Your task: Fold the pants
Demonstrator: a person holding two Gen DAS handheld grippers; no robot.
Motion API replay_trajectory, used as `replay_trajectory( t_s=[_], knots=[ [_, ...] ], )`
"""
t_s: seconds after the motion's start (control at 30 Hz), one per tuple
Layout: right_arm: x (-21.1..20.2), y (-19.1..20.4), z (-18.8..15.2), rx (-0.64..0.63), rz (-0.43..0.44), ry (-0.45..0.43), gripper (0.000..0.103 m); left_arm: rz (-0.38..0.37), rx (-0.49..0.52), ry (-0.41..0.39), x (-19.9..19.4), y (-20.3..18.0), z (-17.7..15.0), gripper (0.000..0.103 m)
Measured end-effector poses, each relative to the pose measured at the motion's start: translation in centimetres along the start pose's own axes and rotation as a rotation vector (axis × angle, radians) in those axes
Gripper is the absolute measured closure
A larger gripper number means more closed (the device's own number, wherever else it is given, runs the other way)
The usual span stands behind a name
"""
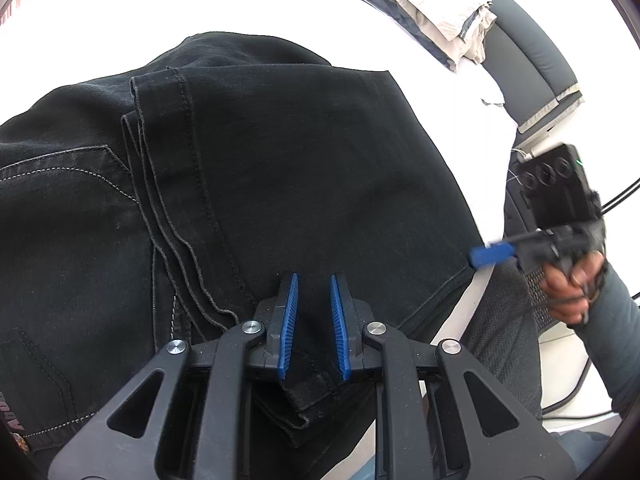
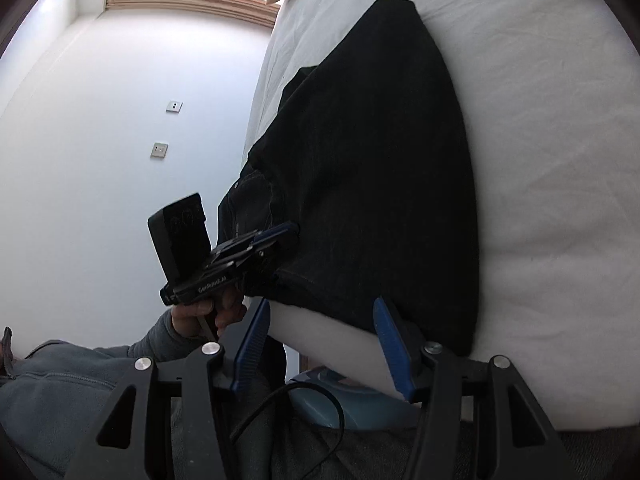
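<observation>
Black pants lie folded on a white bed, the leg hems laid over the seat with its back pocket at the left. My left gripper sits low over the near edge of the pants, its blue pads a small gap apart with cloth lying between and under them. In the right wrist view the pants lie along the bed's edge, and my right gripper is open at that near edge, holding nothing. The left gripper shows there against the pants' side. The right gripper shows at the pants' right edge.
A folded beige and grey garment lies at the far right of the bed. The bed sheet extends right of the pants. A white wall with two small plates stands left. A blue object and a cable lie below the bed edge.
</observation>
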State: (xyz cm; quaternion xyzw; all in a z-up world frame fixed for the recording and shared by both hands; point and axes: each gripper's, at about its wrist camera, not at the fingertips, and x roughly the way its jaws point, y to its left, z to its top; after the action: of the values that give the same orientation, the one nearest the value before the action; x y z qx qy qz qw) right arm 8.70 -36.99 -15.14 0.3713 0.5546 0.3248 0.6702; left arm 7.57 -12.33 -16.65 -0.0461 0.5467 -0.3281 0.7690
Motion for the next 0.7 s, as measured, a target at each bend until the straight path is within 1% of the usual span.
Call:
replay_trajectory(
  t_s=[0.07,0.1,0.13,0.2,0.23,0.3,0.33,0.37,0.43,0.5,0.57,0.63,0.7],
  knots=[
    [0.2,1.3,-0.6,-0.049,-0.054,0.037,0.044,0.0,0.001,-0.002,-0.2,0.2,0.0,0.086],
    [0.1,1.8,-0.5,-0.064,-0.058,0.037,0.044,0.0,0.0,-0.004,-0.1,0.2,0.0,0.086],
    [-0.3,2.1,-0.3,-0.076,-0.054,0.019,0.044,-0.001,0.001,-0.005,-0.2,0.2,0.0,0.086],
    [-0.4,2.9,1.3,-0.085,-0.023,-0.039,0.043,-0.002,0.002,-0.006,-0.2,0.2,0.0,0.086],
    [-0.8,2.8,2.0,-0.089,-0.006,-0.066,0.041,-0.003,0.002,-0.007,-0.2,0.2,0.0,0.086],
    [0.1,3.0,4.0,-0.075,0.01,-0.104,0.038,-0.004,0.001,-0.007,-0.2,0.2,0.0,0.086],
    [0.9,2.8,5.0,-0.059,0.01,-0.109,0.038,-0.004,0.001,-0.007,-0.2,0.3,0.0,0.086],
    [1.8,2.3,5.8,-0.037,-0.002,-0.106,0.038,-0.005,0.002,-0.007,-0.3,0.3,0.0,0.086],
    [4.0,1.2,6.7,0.011,-0.028,-0.068,0.038,-0.007,-0.001,-0.008,-0.3,0.4,0.0,0.086],
    [5.3,1.0,6.4,0.008,-0.037,-0.048,0.037,-0.011,-0.004,-0.009,-0.4,0.5,0.0,0.086],
    [5.3,1.4,5.4,0.001,-0.028,-0.051,0.037,-0.02,-0.011,-0.013,-0.4,0.7,-0.1,0.086],
    [5.0,1.6,3.8,0.014,-0.019,-0.043,0.037,-0.027,-0.017,-0.02,-0.5,0.9,-0.1,0.086],
    [4.8,2.0,1.8,0.003,-0.042,-0.023,0.038,-0.031,-0.018,-0.028,-0.6,1.0,-0.2,0.086]
  ],
)
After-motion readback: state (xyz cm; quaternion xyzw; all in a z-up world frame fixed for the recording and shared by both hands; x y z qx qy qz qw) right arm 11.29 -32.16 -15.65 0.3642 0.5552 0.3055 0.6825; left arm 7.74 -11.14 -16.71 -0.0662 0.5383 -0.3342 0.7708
